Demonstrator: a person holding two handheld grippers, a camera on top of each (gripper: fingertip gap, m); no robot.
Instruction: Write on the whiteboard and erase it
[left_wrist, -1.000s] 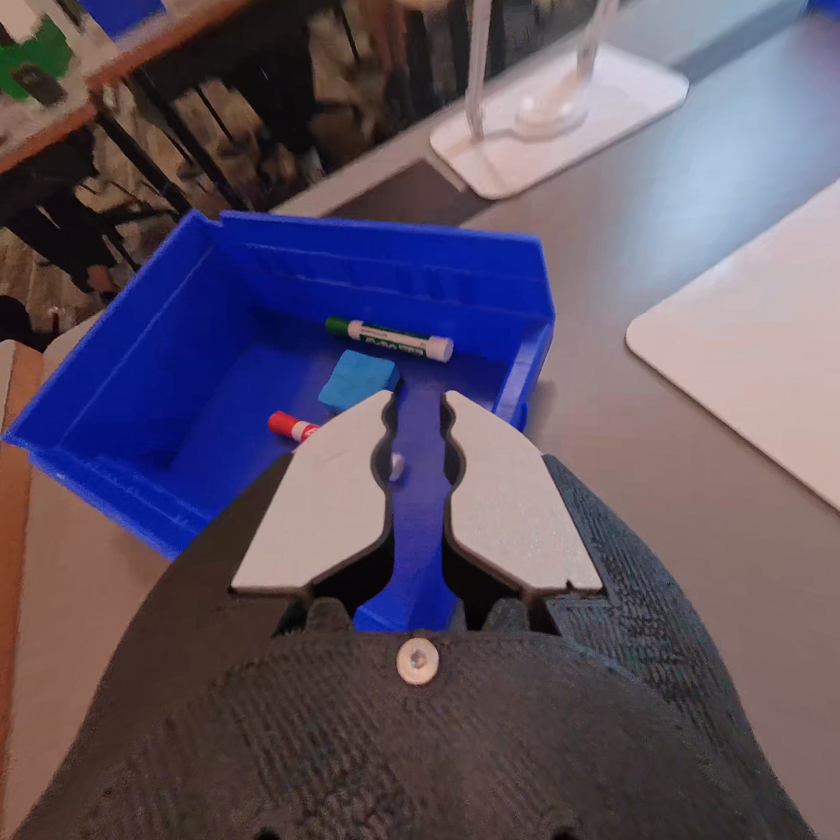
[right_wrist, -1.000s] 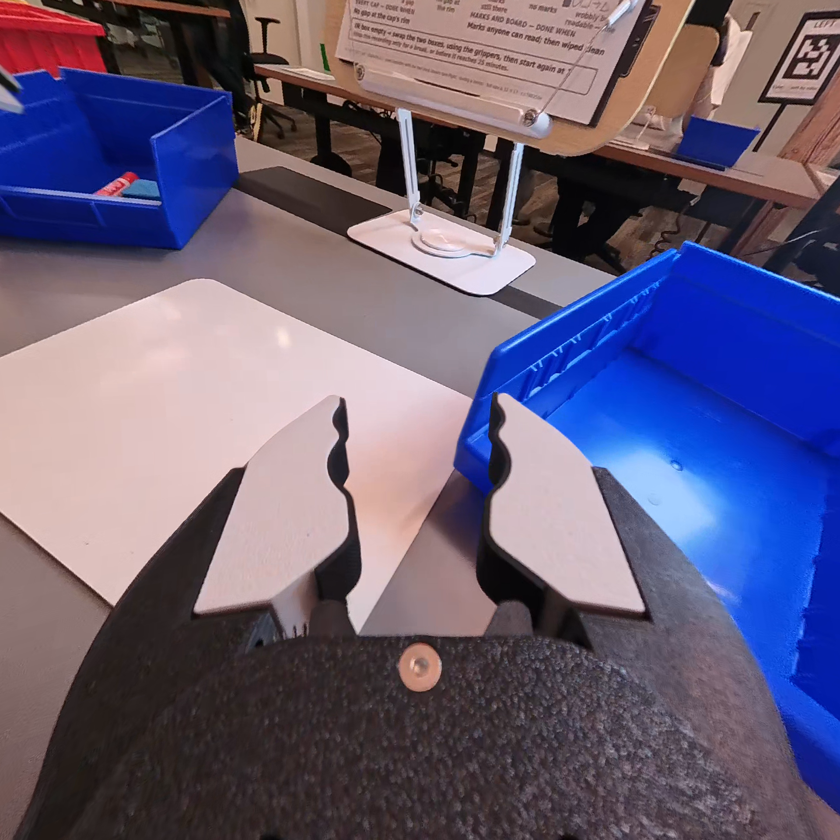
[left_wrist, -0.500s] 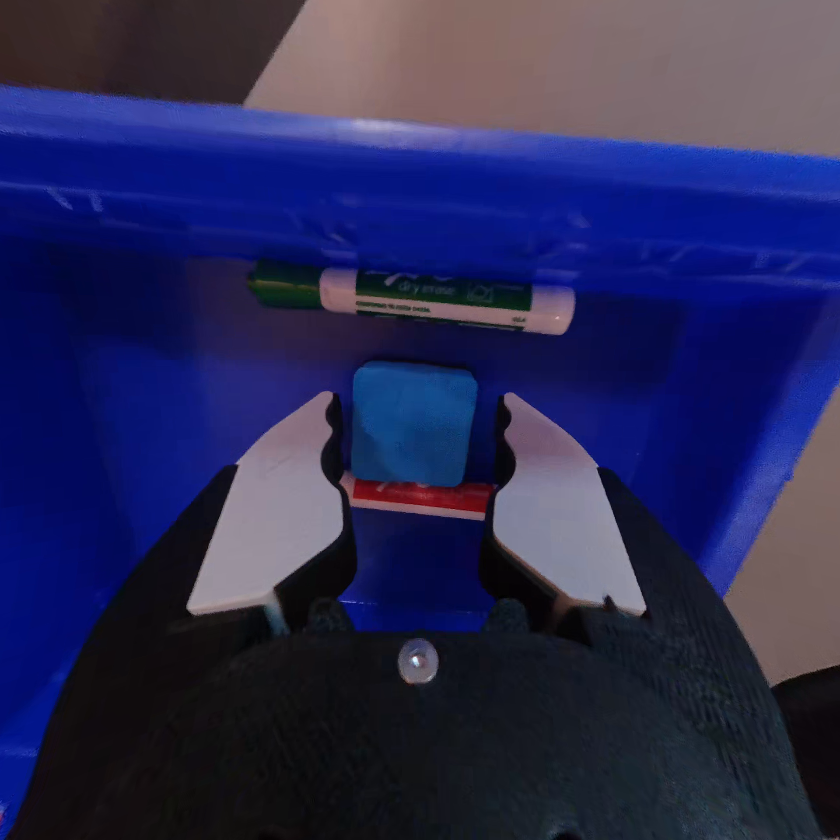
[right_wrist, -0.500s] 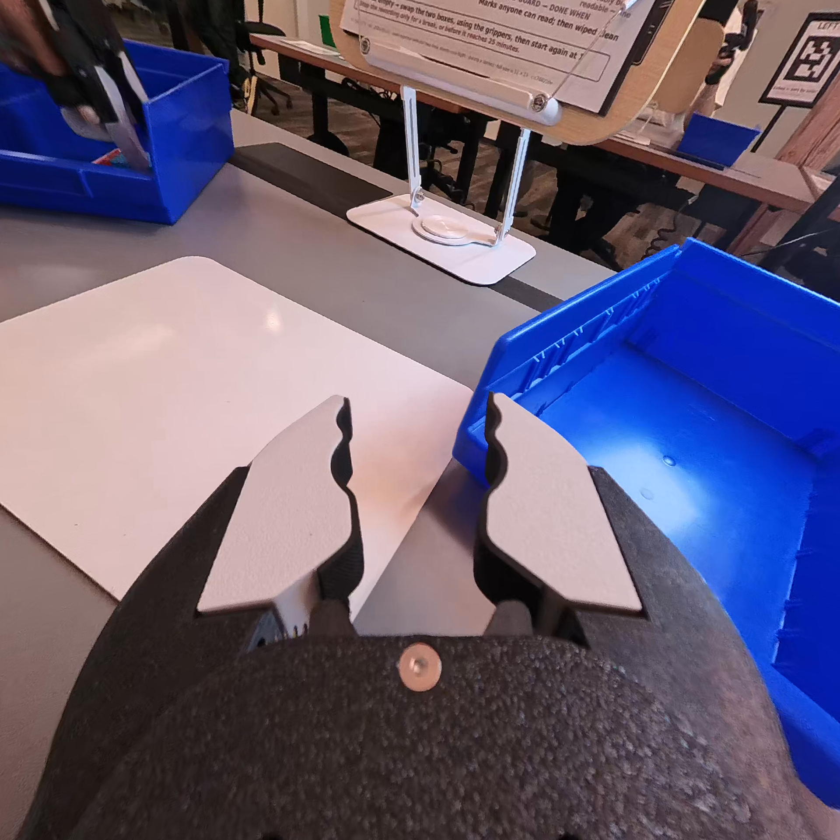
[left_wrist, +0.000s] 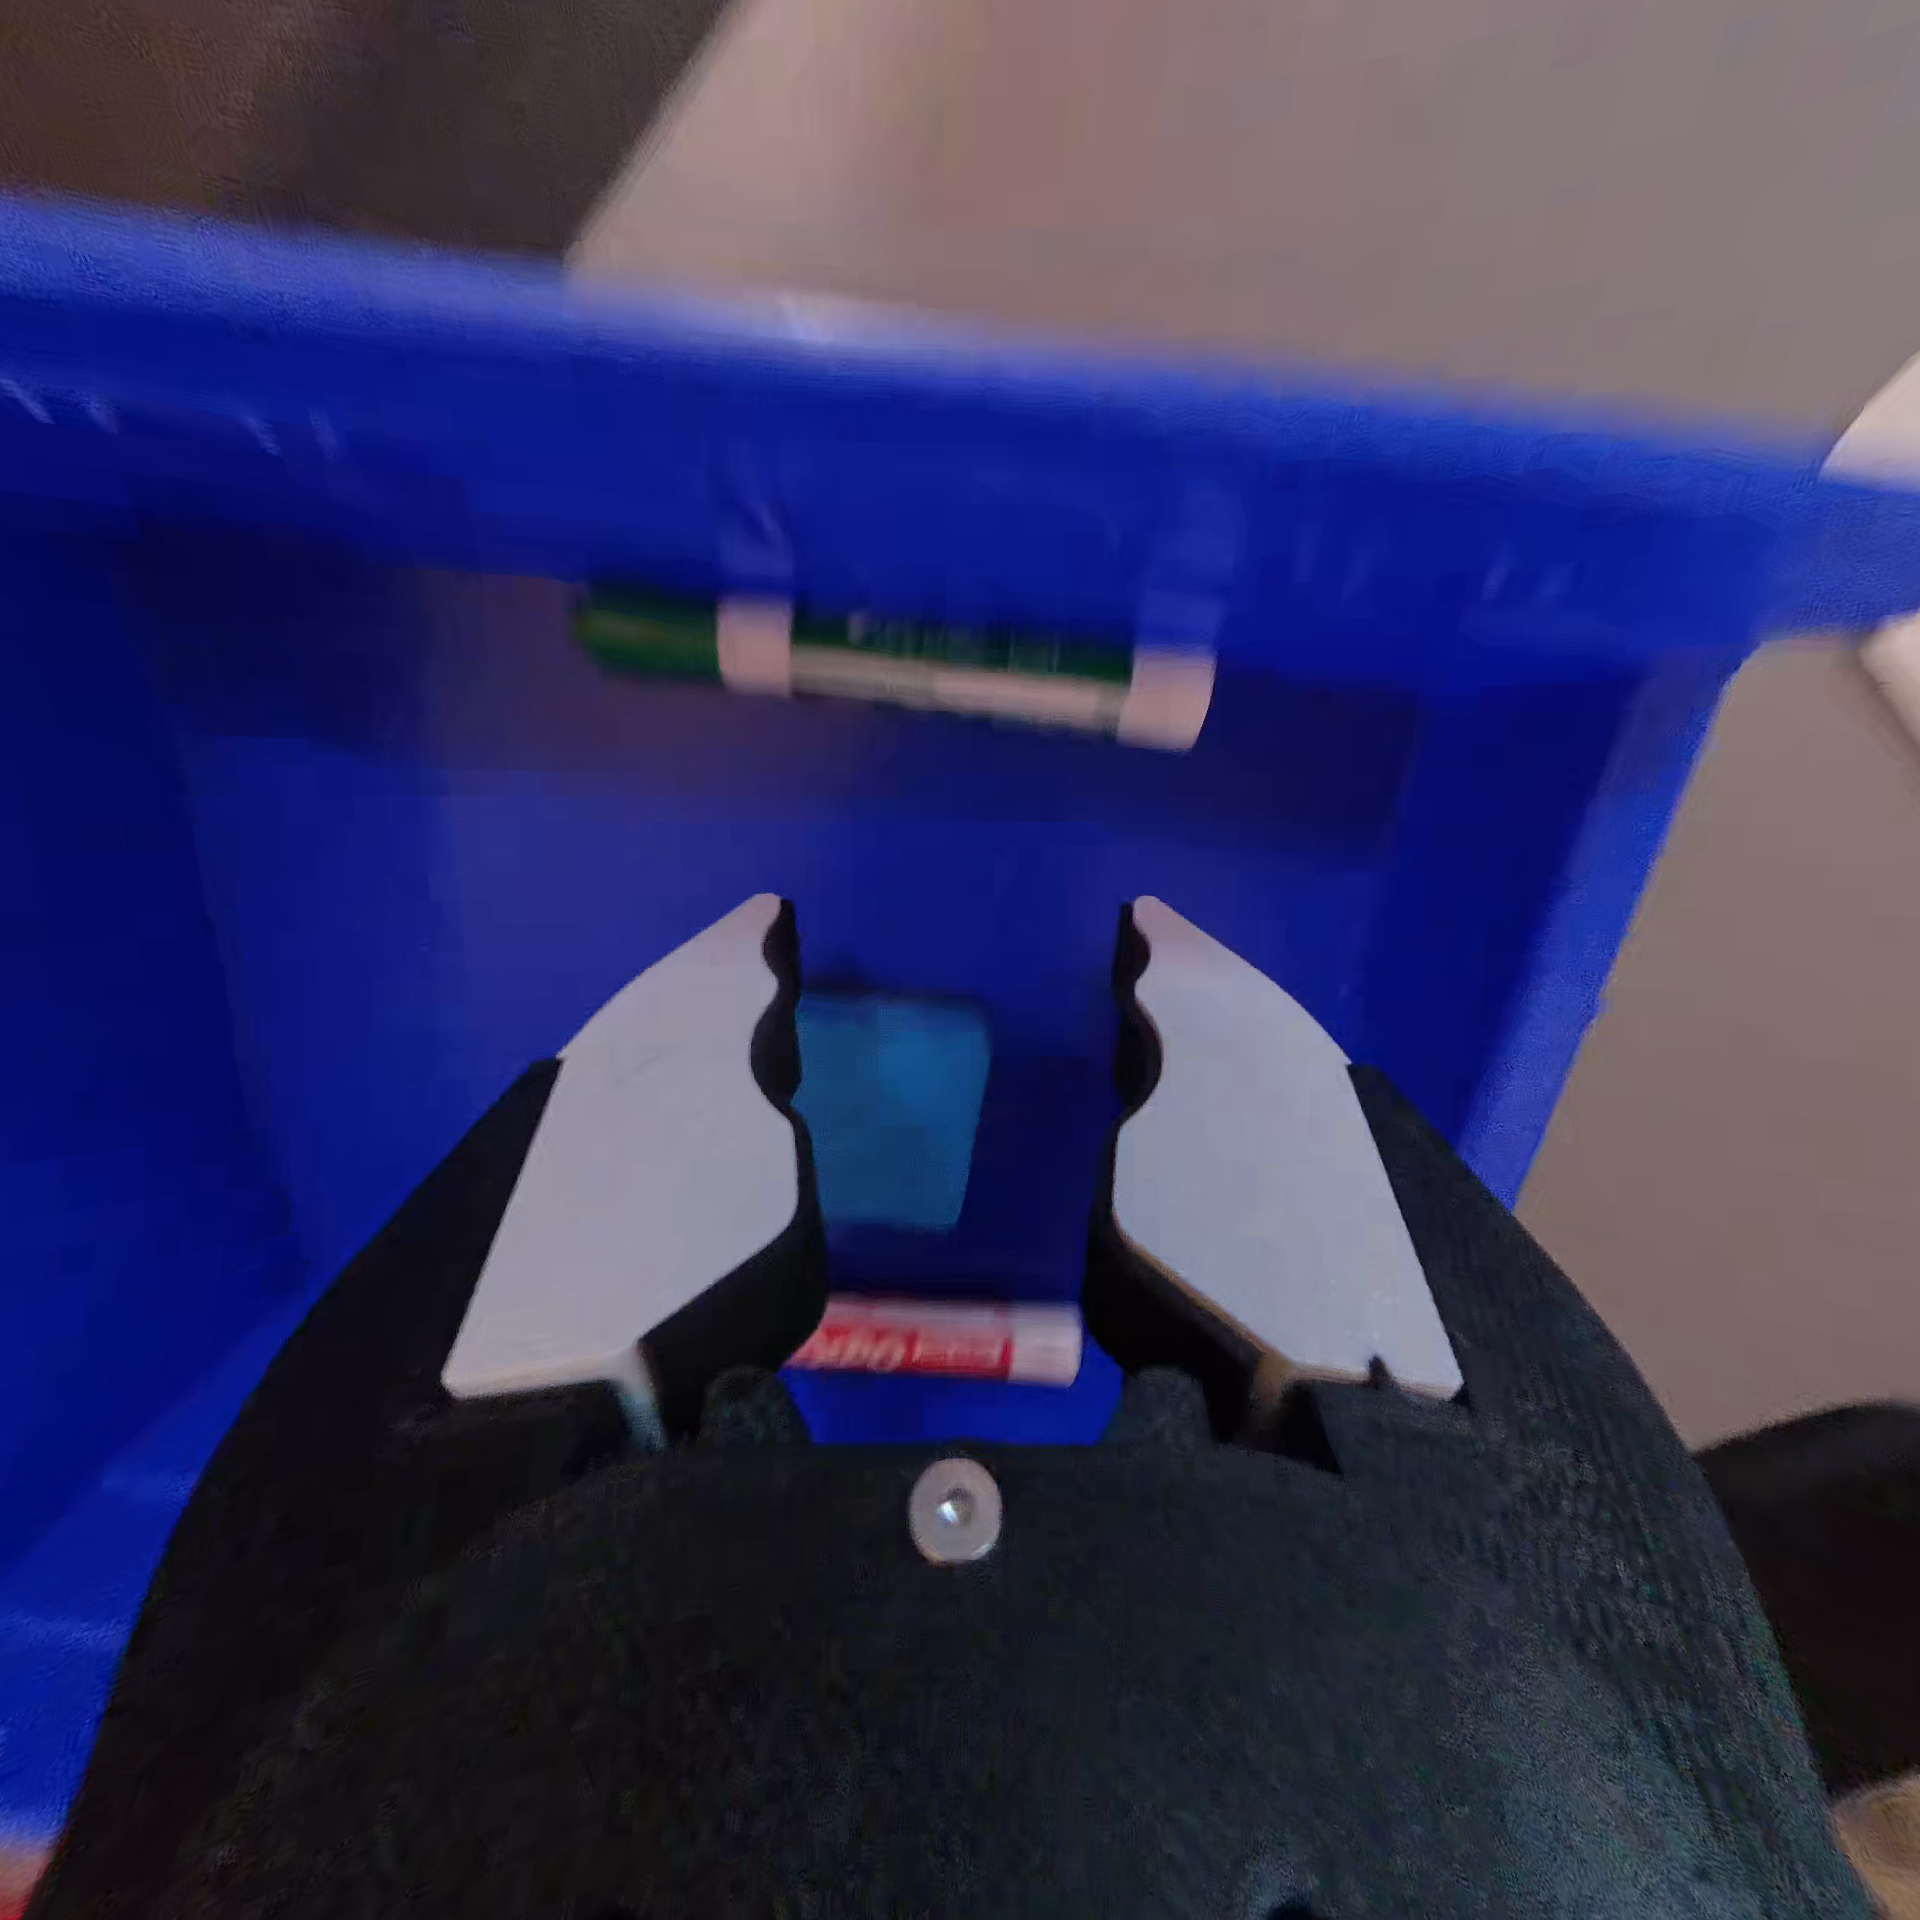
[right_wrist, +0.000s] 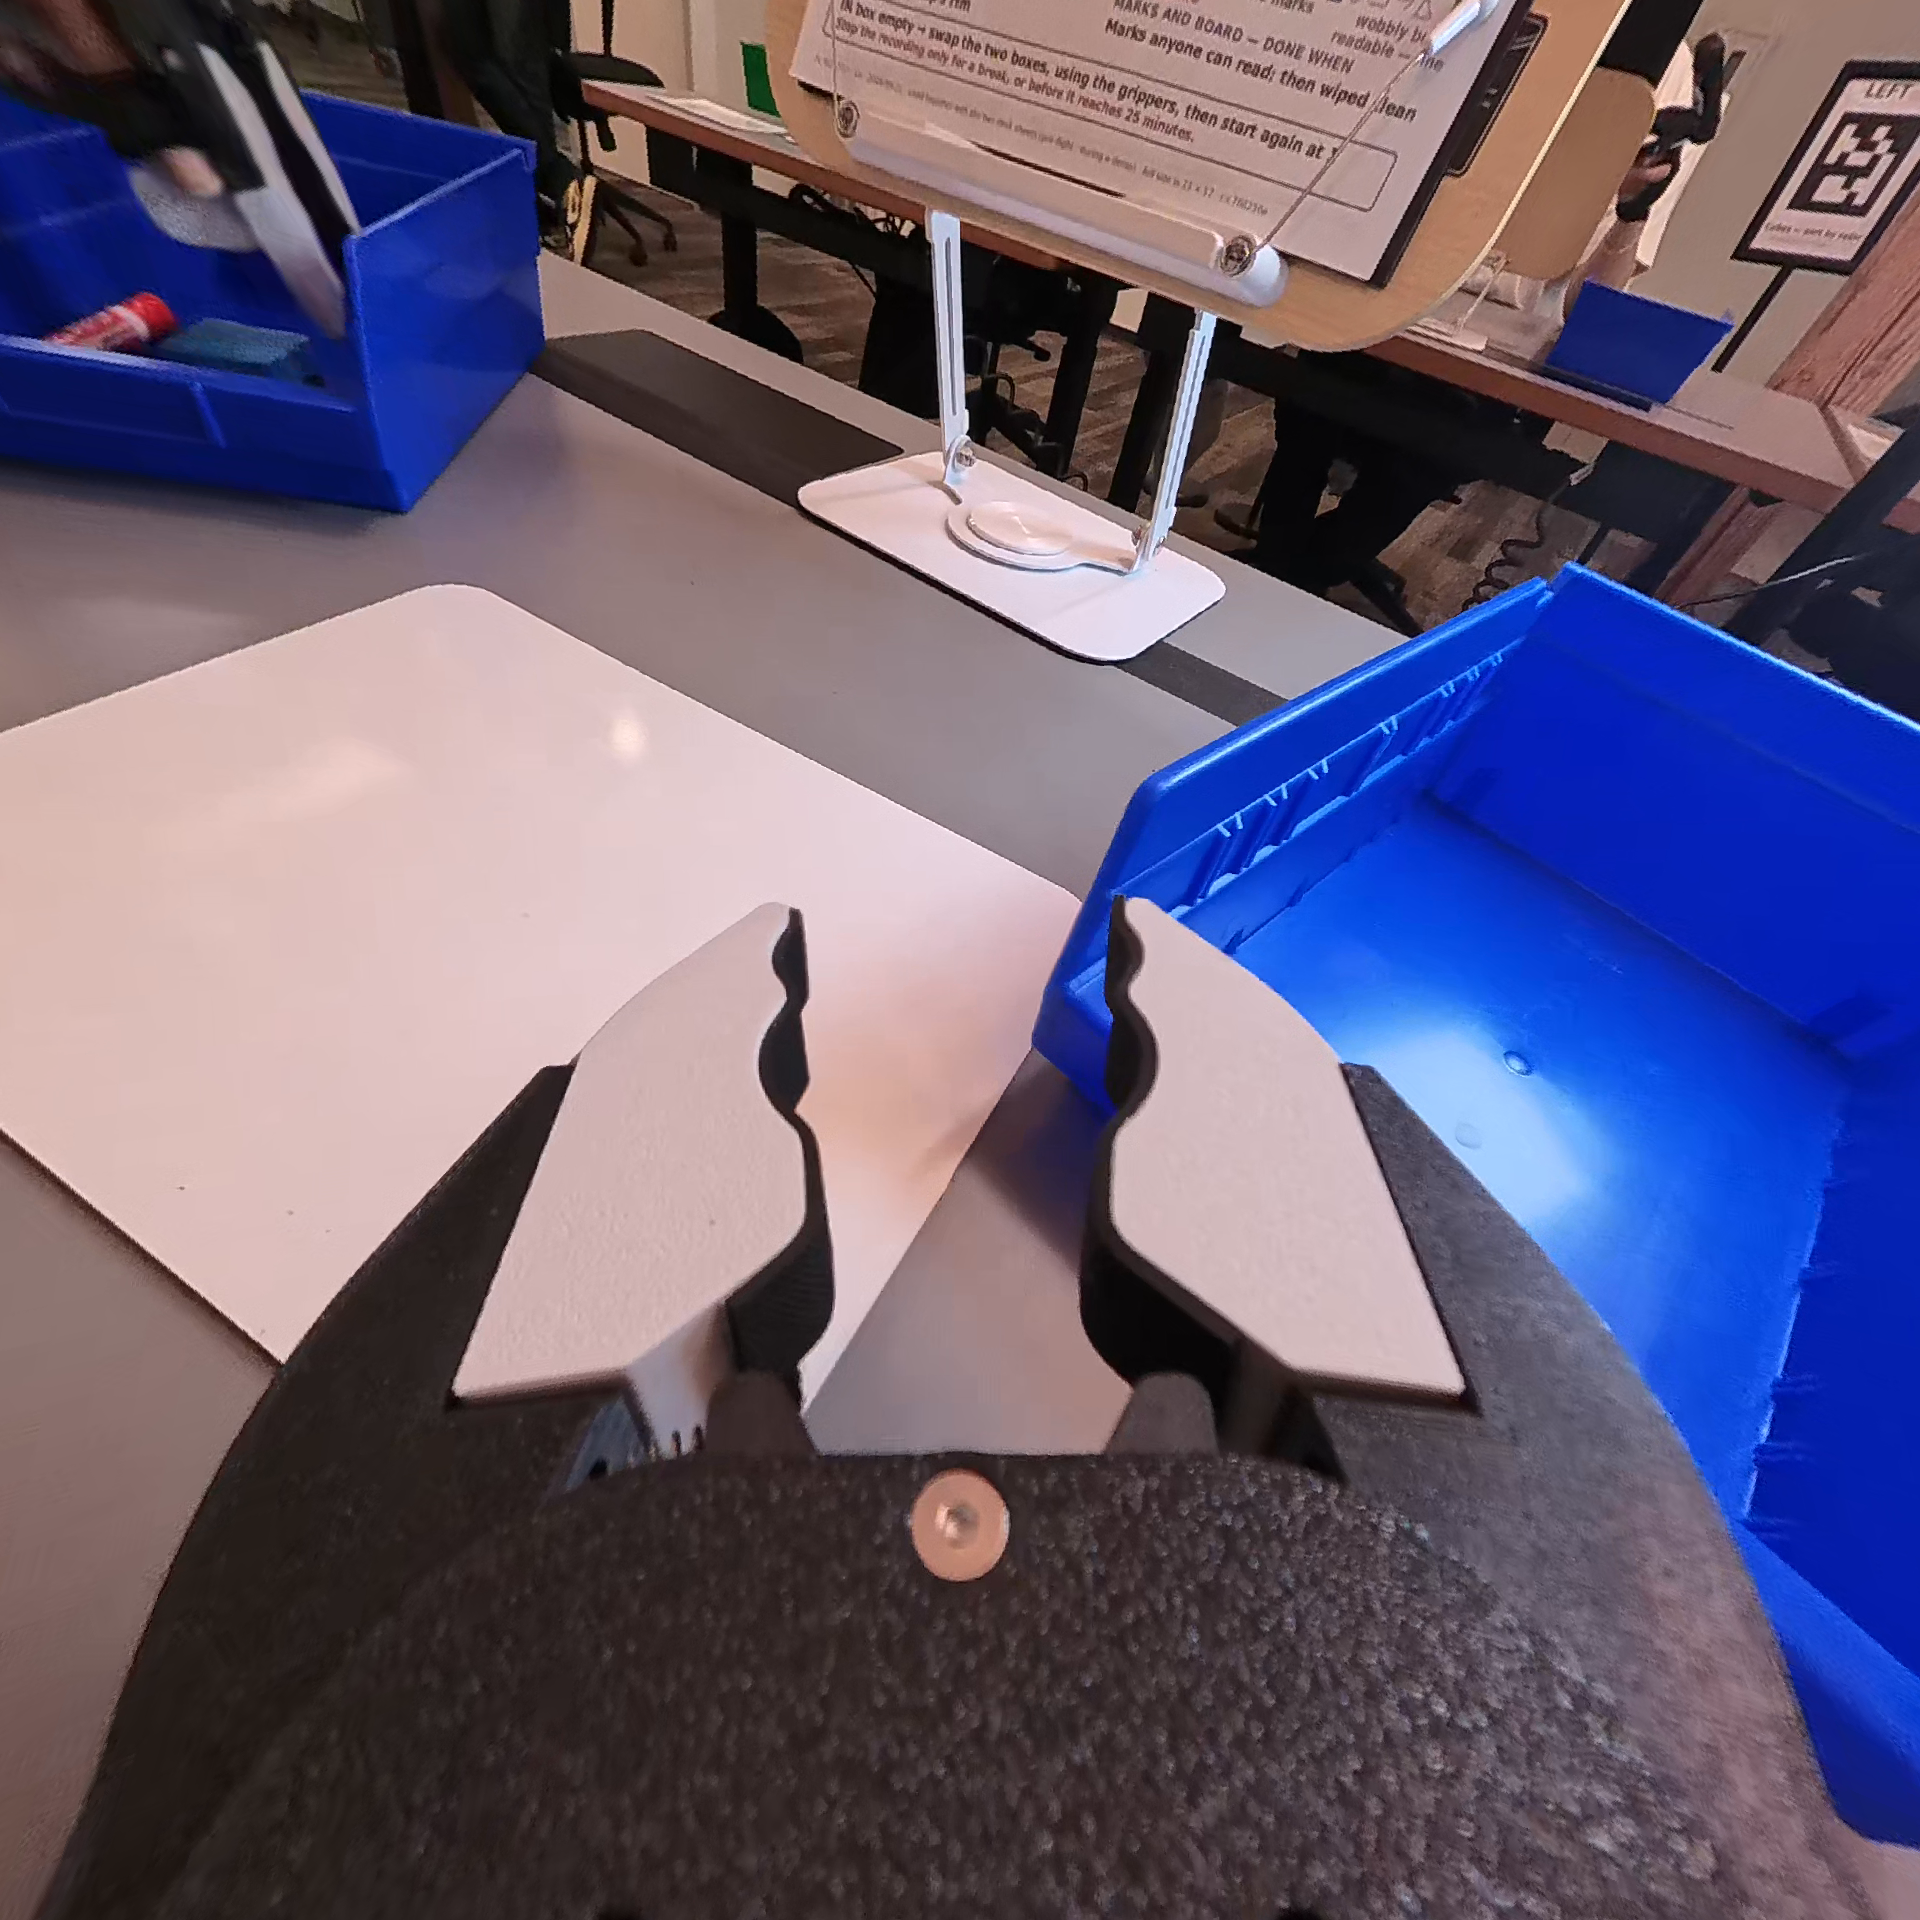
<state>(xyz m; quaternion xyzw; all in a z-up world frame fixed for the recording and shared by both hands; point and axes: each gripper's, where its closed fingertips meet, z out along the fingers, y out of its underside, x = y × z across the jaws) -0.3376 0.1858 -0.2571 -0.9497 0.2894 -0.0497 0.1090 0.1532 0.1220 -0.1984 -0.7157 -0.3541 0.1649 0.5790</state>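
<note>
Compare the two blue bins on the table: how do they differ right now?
The far bin holds a red marker, a blue eraser and a green marker; the near bin shows nothing inside. The left hand-held gripper, open, reaches down into the far bin; the right hand-held gripper, also open, hovers beside the near bin's corner, not in it. Both are the same blue plastic, flanking the whiteboard.

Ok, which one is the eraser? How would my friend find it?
Look in the blue bin on the left side of the table, where the left gripper is reaching in. Two markers lie there, green and red. The eraser lies between them: a soft, light-blue square block, not a long tube.
</note>
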